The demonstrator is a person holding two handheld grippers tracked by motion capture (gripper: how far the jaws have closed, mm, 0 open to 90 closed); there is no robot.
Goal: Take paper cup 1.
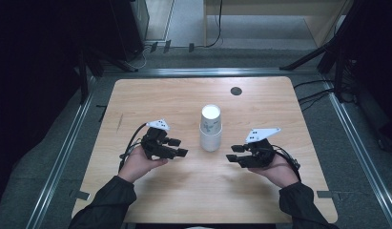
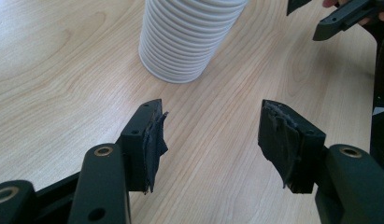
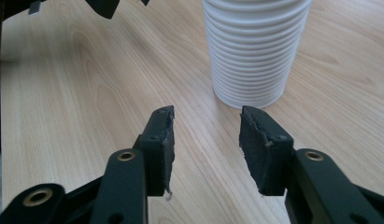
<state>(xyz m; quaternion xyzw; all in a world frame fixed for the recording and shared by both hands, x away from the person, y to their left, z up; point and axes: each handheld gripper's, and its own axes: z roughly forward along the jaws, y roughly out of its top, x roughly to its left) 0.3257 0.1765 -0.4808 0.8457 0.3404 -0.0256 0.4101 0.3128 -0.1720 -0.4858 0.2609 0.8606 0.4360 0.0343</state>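
Mid-counter (image 1: 150, 102): stack of paper cups (image 1: 211, 128), upright, between left gripper (image 1: 176, 147) & right gripper (image 1: 236, 155). Both jaws open, empty. Looks pre-grasp; next prob. needs one steadying the stack, other lifting top cup.

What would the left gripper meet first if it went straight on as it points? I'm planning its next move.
Probably the stack of paper cups, slightly left of its line. The left gripper is open with bare tabletop ahead; depth is unclear, so it might just skim past.
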